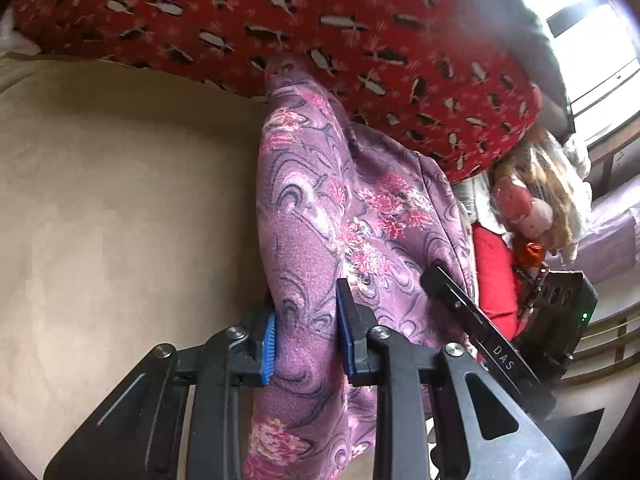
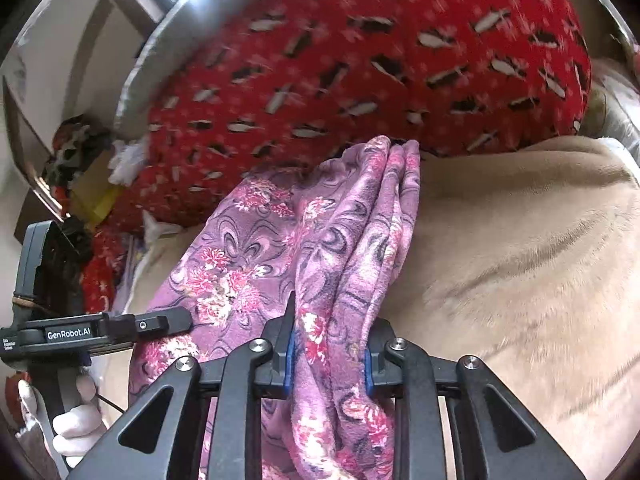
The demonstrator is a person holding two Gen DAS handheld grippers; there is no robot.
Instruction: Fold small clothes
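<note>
Surface: beige plush bed cover, soft and slightly rumpled; a window gives bright light at the far side.
Background: large red patterned cushion lies along the far edge of the bed; a doll and other oddments sit beside it.
Garment: purple floral fleece garment, small, gathered into long hanging folds, its far end resting against the cushion's base.
Left gripper: jaws closed on a bunched fold of the garment, blue pads pressed into the fleece on both sides.
Right gripper: jaws likewise clamped on a thick fold of the same garment; cloth fills the gap.
Hand: a white-gloved hand holds the left gripper's handle, seen in the right wrist view.
Step, as judged: garment taken at two points and raised off the bed, ahead of spreading or the first fold.
Next move calls for: drawing the two grips apart to pull the cloth flat, then laying it down on the open cover.
Edges: the gathered folds hide the hems; cannot tell which edge each grip has.
Open room: broad bare cover on the side away from the doll; cushion crowds the far side.
</note>
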